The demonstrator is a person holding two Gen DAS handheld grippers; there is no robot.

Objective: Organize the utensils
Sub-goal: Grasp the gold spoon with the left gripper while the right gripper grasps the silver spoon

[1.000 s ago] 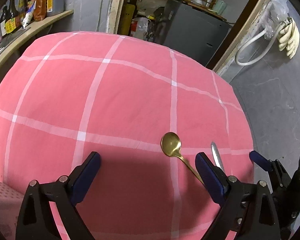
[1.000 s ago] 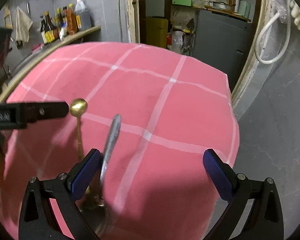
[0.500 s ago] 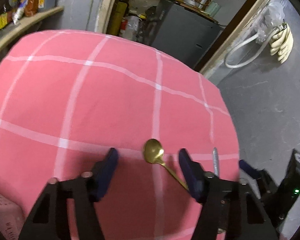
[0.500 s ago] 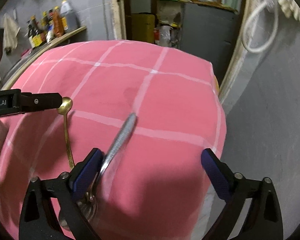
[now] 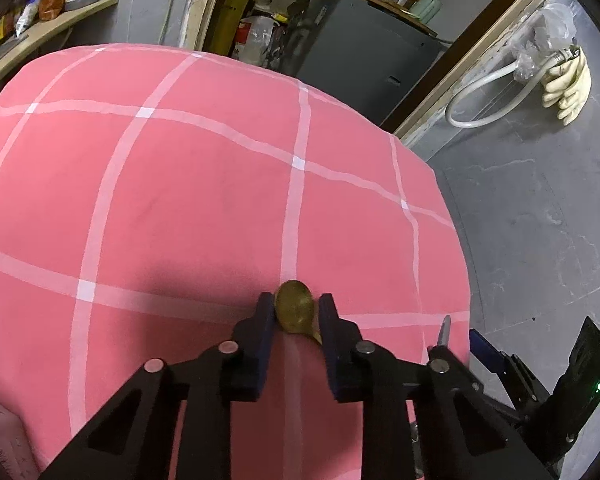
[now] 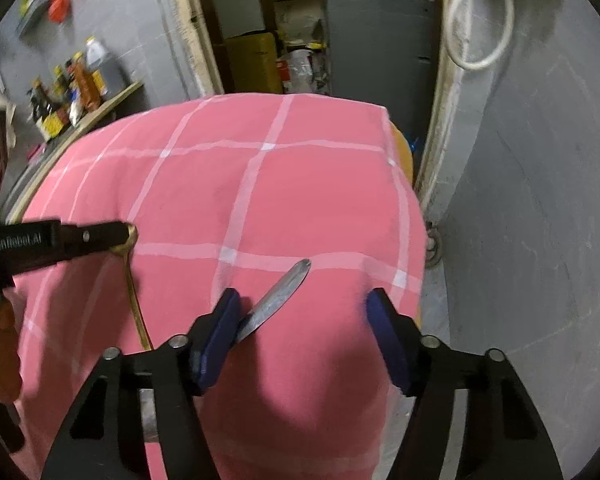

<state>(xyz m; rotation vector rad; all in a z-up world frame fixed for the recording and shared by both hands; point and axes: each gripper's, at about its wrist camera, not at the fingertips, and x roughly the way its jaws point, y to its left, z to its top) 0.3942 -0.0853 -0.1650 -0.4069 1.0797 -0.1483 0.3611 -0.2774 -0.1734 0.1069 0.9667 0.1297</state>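
We saw a desk draped in a pink cloth with a white grid of lines (image 5: 204, 208), and we take that cloth as our landmark. Near its right-hand near corner lay a small gold metal spoon (image 5: 294, 307), bowl pointing away from us, its thin handle running back toward us. Our left claw (image 5: 294, 312) straddled the bowl of that spoon, its jaws closing; the left blue pad seemed to touch the bowl's edge, while a thin gap showed on the right side, so we could not call it a firm grip. In the right wrist view the same spoon (image 6: 134, 280) showed with the left claw (image 6: 118, 236) at its bowl and the handle trailing down the cloth. Just to the right of the spoon, closer to the cloth's right edge, lay a silver metal knife-like utensil (image 6: 278, 296), slanted, its rounded tip pointing up and to the right. Our right claw (image 6: 304, 320) stood over it with jaws closing but plainly wide: the utensil ran against the left blue pad (image 6: 220, 332), and the right pad stood well apart from it. In the left wrist view only the tip of that utensil (image 5: 444, 330) showed, beside the right claw.
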